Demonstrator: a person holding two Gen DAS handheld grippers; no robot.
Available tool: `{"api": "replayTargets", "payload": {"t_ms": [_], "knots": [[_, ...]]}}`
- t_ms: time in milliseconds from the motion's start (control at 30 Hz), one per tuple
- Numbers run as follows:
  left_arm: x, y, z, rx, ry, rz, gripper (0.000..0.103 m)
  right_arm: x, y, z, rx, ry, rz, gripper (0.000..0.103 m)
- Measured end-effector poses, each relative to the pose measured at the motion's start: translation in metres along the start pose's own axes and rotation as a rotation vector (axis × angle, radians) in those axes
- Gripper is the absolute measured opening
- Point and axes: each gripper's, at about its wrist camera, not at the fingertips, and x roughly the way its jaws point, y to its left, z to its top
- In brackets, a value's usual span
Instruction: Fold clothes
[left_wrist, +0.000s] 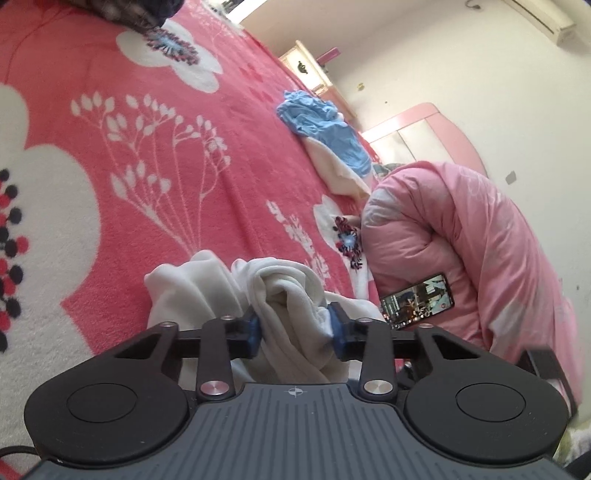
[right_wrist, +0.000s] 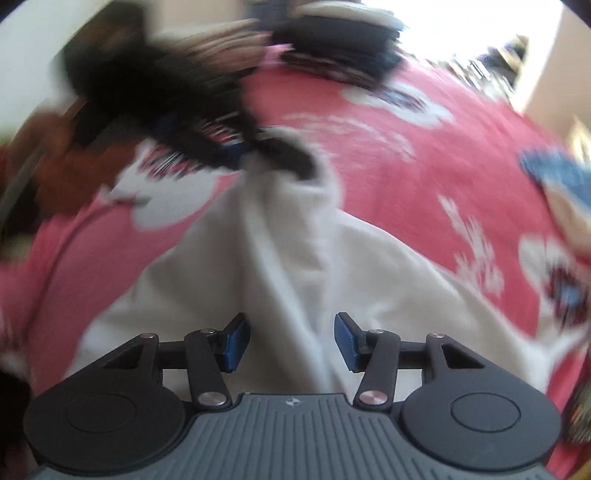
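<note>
White garment (left_wrist: 295, 295) bunched on pink blanket (left_wrist: 166, 155), near pink quilt (left_wrist: 461, 240) | left gripper (left_wrist: 293, 326) clamped on a thick fold | right gripper (right_wrist: 291, 341) parted, empty, over cloth | advice: seize an edge, spread flat first.

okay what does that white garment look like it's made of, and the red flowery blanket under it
White garment: probably soft fleece or brushed knit, matte, bunching in thick rounded folds. Red floral blanket: looks like plush fleece, with a fuzzy, napped surface and a printed flower pattern. Neither fibre is certain.
</note>
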Motion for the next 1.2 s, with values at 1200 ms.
{"api": "replayTargets", "payload": {"t_ms": [1200], "knots": [[0.192, -0.093, 0.016, 0.111, 0.265, -0.213, 0.051, -0.036, -0.185, -0.144, 1.119, 0.021, 0.252, 0.015]]}}
